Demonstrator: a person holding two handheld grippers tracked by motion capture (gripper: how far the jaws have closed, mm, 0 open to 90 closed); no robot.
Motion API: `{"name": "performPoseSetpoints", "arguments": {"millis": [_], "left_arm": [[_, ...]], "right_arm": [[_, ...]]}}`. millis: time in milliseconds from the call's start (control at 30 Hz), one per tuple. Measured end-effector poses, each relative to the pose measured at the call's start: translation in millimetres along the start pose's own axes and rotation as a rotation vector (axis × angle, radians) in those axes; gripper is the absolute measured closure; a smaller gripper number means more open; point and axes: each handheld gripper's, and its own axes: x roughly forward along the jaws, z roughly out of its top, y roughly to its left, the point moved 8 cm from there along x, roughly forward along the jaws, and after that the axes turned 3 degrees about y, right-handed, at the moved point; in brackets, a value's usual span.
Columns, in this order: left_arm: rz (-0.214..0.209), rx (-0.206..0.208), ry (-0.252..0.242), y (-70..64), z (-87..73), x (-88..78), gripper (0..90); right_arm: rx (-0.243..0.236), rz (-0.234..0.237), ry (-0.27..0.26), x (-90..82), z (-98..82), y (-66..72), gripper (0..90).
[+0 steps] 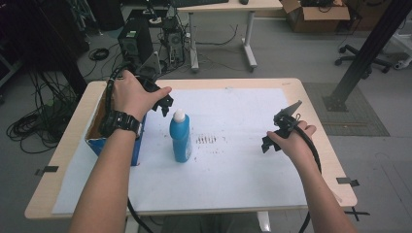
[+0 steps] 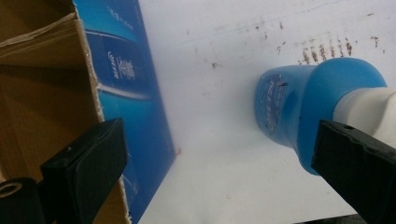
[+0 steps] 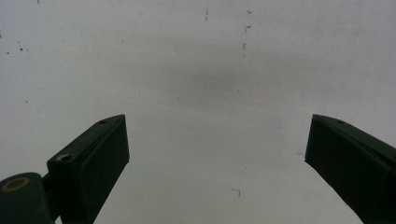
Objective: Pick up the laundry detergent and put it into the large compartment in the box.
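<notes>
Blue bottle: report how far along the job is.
Done: nothing visibly; the blue bottle stands upright on the white sheet, beside the open box. In hand: the left tool hovers open just above its white cap, gripping nothing. Left: probably grasping and moving the bottle. The right tool waits open over bare sheet.

Blue box (image 1: 97, 141), floor cables (image 1: 34, 126)

Blue bottle (image 1: 180, 138) upright mid-surface, near open cardboard box (image 1: 99, 131) at left edge | narrow gap between them | left gripper (image 1: 164, 103) just above bottle cap, fingers spread | wide bare white surface (image 1: 243, 165) right of bottle, around right gripper (image 1: 273, 138)
</notes>
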Motion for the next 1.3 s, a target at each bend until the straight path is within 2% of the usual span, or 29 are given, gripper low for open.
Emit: {"name": "performPoseSetpoints", "arguments": {"millis": [133, 367, 533, 867, 1300], "left_arm": [[0.002, -0.006, -0.014, -2.5, 0.9, -11.9, 4.0], [-0.002, -0.014, -0.015, -8.6, 1.7, -20.6, 4.0], [-0.030, -0.024, -0.014, -19.5, 3.4, -23.0, 4.0], [-0.027, -0.005, -0.011, -47.9, 8.3, -22.1, 4.0], [-0.019, -0.001, 0.000, -67.2, 8.4, -6.5, 4.1]], "right_arm": [[0.006, 0.003, -0.005, -1.5, -0.5, -0.6, 6.4], [0.004, 0.006, -0.012, -3.1, -1.6, -1.4, 6.4], [0.004, 0.009, -0.013, -3.9, -3.1, -2.8, 6.2], [0.005, 0.019, -0.017, -2.5, -6.0, -3.8, 6.1], [0.007, 0.022, -0.029, -3.1, -10.1, -9.7, 6.2]]}}
